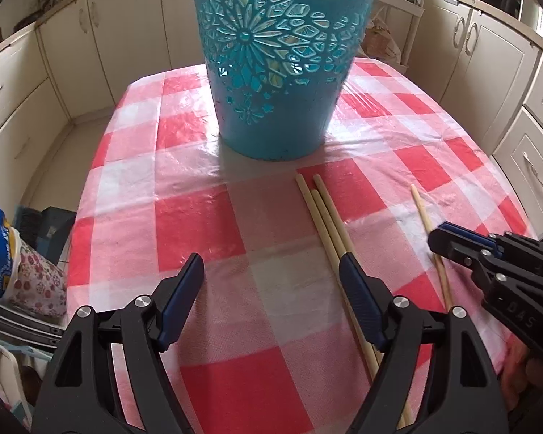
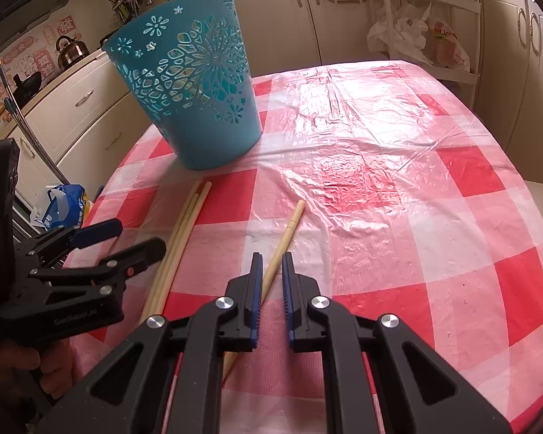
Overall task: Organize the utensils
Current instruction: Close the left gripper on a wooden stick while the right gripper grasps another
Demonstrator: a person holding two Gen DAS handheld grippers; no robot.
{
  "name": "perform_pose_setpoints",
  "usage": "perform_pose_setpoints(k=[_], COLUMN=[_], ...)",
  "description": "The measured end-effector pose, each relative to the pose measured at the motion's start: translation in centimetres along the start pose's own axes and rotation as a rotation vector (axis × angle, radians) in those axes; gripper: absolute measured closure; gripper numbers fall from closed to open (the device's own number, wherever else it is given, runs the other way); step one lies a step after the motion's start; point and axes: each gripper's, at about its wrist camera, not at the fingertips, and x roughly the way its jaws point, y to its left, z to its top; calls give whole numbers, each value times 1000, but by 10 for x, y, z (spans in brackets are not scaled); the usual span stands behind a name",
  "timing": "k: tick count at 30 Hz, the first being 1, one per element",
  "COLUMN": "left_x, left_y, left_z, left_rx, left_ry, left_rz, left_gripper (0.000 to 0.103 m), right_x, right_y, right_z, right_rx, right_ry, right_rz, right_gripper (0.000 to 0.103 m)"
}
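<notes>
A teal plastic basket [image 1: 271,72], tapered and pierced with flower cut-outs, is seen upright on a table [image 2: 434,217] that is covered by a red-and-white checked cloth under crinkled clear film. Three pale wooden chopsticks [image 1: 325,217], round and slender, are laid side by side just in front of the basket; a fourth chopstick [image 2: 289,231] is set apart to their right. The left claw [image 1: 271,282], of black plastic with ribbed blue pads, is held wide apart and empty, its right finger above the bundle. The right claw [image 2: 271,271] is drawn nearly together around the single chopstick; whether it is pinched cannot be told. "GenRobot.AI" is read in the right wrist view on the left claw's body.
</notes>
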Motion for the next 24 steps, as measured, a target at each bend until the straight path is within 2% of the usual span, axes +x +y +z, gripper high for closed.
perform_pose_setpoints(k=[3, 6, 8, 12, 14, 17, 19, 21, 24], left_x=[-1, -2, -3, -7, -8, -9, -7, -5, 6], left_y=[-8, -9, -12, -9, -7, -4, 1, 6, 5], left_z=[-2, -3, -7, -8, -6, -1, 5, 11, 17], left_rx=[29, 27, 77, 97, 150, 231, 227, 192, 156], left_ry=[6, 19, 21, 33, 40, 93, 111, 94, 67], left_rz=[5, 6, 34, 42, 72, 51, 53, 35, 37], left_gripper=[30, 30, 31, 32, 33, 33, 33, 33, 44], right_x=[0, 1, 1, 0, 1, 2, 1, 0, 1], right_y=[3, 4, 3, 4, 7, 8, 4, 2, 6], right_z=[0, 0, 0, -1, -2, -1, 0, 1, 0], right_rx=[-9, -23, -20, -30, -44, -42, -30, -28, -61], right_ry=[-1, -2, -1, -3, 1, 6, 2, -1, -4], right_rz=[10, 5, 10, 5, 20, 38, 10, -20, -47], right_gripper=[79, 78, 78, 78, 78, 78, 78, 78, 78])
